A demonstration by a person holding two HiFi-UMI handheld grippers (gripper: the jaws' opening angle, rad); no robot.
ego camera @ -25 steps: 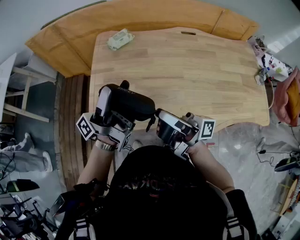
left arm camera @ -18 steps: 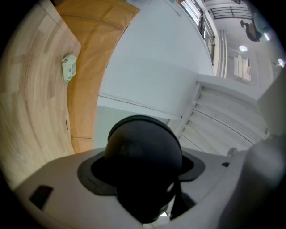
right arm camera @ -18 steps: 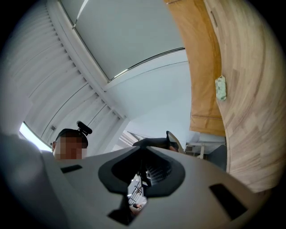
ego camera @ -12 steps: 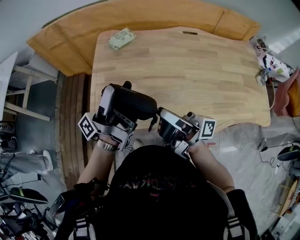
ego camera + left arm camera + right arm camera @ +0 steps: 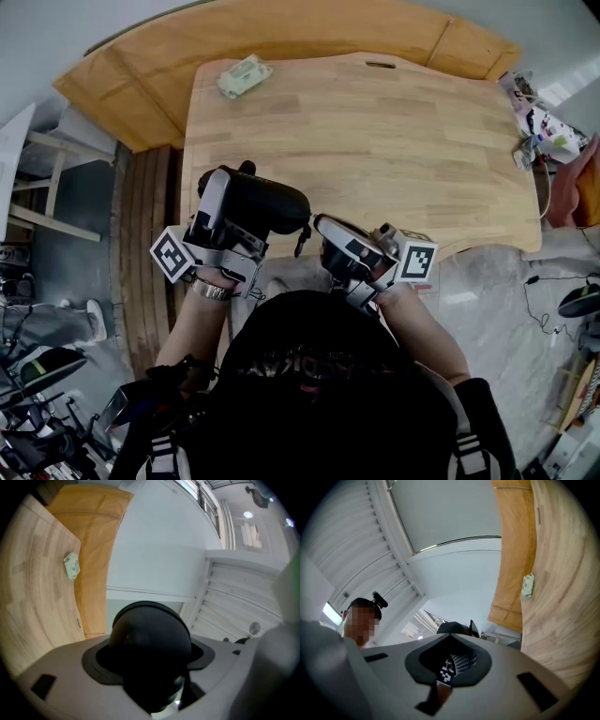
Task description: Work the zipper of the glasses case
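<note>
Over a pale wooden table point(image 5: 375, 141), the left gripper point(image 5: 230, 202) clamps a black oval glasses case point(image 5: 277, 206) steady for zipping. The right gripper point(image 5: 323, 230), jaws just closed on nothing, sits beside the black zipper pull point(image 5: 301, 246).

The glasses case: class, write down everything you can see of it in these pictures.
The glasses case is black, smooth and rounded, hard-looking, oblong with domed ends. It is clamped in the left gripper, held over the near edge of the wooden table. A dark zipper pull dangles from its right end. Whether the zipper is open can't be told.
</note>
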